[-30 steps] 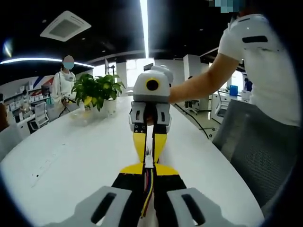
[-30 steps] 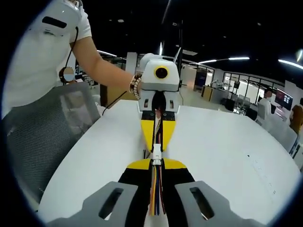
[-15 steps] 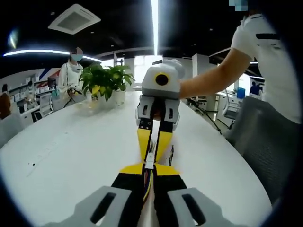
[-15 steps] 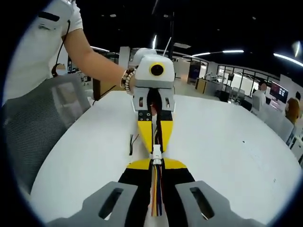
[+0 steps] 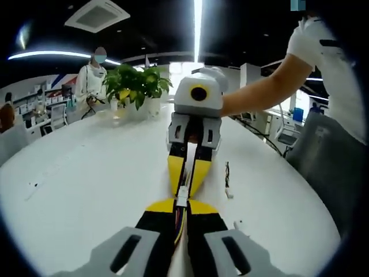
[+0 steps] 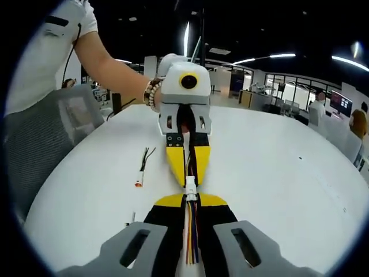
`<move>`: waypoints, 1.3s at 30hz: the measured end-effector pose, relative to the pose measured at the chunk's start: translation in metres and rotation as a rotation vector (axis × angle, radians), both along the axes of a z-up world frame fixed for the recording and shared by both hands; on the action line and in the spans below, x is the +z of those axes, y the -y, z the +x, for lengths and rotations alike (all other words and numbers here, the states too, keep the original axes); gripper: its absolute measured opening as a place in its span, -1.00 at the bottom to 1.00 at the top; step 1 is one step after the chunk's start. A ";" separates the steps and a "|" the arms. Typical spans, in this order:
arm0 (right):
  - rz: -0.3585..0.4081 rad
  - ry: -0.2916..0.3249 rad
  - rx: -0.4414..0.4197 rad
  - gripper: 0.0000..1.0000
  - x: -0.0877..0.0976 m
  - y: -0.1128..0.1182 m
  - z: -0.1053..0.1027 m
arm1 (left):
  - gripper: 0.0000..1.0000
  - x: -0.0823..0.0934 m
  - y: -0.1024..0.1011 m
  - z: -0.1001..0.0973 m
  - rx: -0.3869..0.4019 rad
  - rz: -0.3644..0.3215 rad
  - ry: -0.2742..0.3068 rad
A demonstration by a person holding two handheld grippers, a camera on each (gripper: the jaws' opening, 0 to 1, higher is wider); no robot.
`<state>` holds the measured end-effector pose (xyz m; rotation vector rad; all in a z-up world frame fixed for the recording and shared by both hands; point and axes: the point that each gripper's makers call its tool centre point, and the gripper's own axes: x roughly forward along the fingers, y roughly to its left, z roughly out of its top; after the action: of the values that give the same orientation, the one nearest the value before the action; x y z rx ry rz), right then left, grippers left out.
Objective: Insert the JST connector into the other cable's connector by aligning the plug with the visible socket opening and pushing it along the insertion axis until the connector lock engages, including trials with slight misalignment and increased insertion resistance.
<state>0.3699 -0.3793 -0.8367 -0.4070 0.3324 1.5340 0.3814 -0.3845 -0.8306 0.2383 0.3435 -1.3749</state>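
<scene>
Both tools meet tip to tip above the white table (image 5: 75, 173). Left gripper (image 5: 183, 203) clamped on its cable — right gripper (image 6: 191, 198) clamped on the other. White JST connector (image 6: 190, 186) sits at the junction. Insertion step; next, push straight along the axis — latch can't be judged.

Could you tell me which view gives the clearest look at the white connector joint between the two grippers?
The right gripper view: the white connector joint faces it, bright, with coloured wires below. In the left gripper view it looks narrower and dimmer.

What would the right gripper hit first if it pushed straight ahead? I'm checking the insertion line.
The left gripper, tip to tip with the right gripper; the white JST connector sits between them.
</scene>
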 end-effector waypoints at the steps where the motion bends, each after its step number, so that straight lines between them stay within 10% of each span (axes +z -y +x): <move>1: 0.000 -0.002 -0.001 -0.92 -0.001 0.000 0.000 | -0.99 -0.002 0.000 0.000 0.003 0.004 -0.001; 32: -0.004 -0.034 -0.042 -0.79 -0.007 -0.003 -0.006 | -0.86 -0.011 -0.006 -0.011 0.005 0.072 -0.006; 39: 0.005 0.000 -0.071 -0.79 0.013 -0.001 -0.003 | -0.76 0.009 -0.007 -0.014 0.056 -0.008 -0.016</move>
<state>0.3664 -0.3787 -0.8239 -0.3877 0.3400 1.4653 0.3676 -0.3772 -0.8211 0.2097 0.3559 -1.3233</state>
